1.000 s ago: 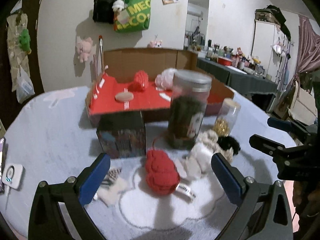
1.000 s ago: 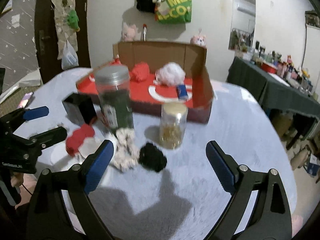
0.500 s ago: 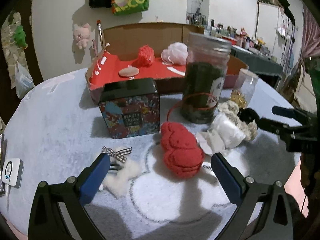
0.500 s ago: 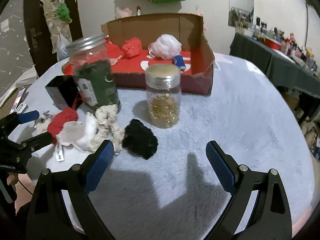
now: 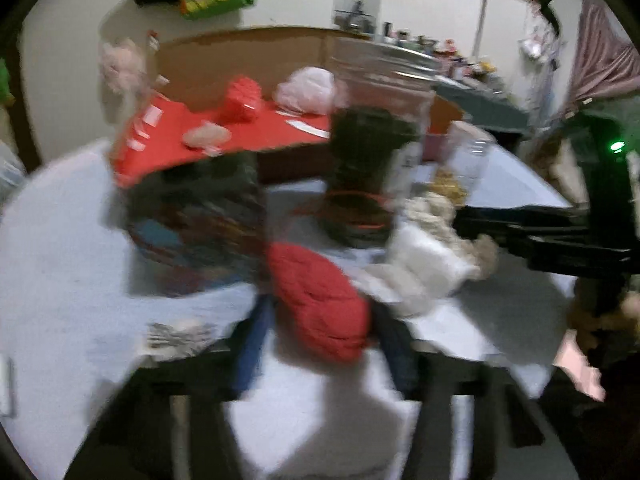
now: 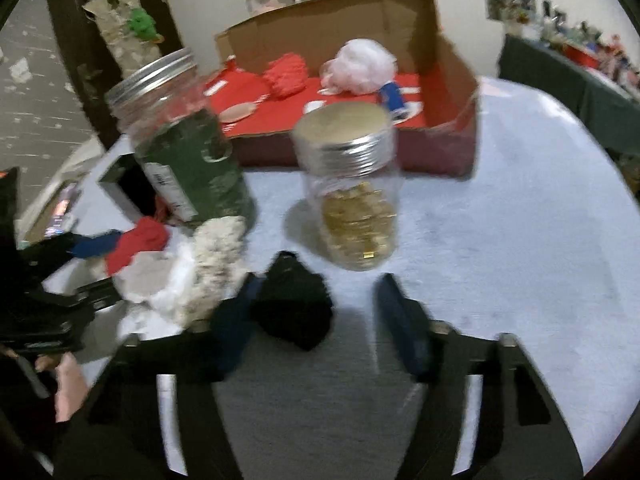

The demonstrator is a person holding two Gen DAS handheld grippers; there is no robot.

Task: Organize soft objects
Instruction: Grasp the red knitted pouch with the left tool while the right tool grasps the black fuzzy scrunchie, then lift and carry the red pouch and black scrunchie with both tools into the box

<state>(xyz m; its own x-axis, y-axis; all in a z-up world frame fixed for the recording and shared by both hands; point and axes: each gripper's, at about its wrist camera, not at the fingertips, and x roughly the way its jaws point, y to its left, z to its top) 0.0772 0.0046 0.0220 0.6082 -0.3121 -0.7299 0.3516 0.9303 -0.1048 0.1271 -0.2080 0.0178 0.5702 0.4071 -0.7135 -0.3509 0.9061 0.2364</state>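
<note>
A red knitted soft piece (image 5: 318,304) lies on the pale table cover between the fingers of my left gripper (image 5: 322,344), whose jaws stand close on both its sides; the view is blurred. It also shows in the right wrist view (image 6: 138,242). A black fluffy piece (image 6: 294,308) lies between the fingers of my right gripper (image 6: 316,320), near the left finger, with a gap to the right one. A cream and white soft pile (image 6: 200,268) lies between the two, also seen from the left wrist (image 5: 428,256).
A cardboard box with a red floor (image 6: 452,92) stands behind, holding a red puff (image 6: 286,76) and a white puff (image 6: 364,66). A tall green-filled jar (image 6: 188,160), a small jar of gold pieces (image 6: 354,196) and a dark patterned tin (image 5: 200,216) stand in front of it.
Both grippers have moved forward and down to the table. The left jaws have narrowed around the red piece. The right jaws have narrowed around the black piece.
</note>
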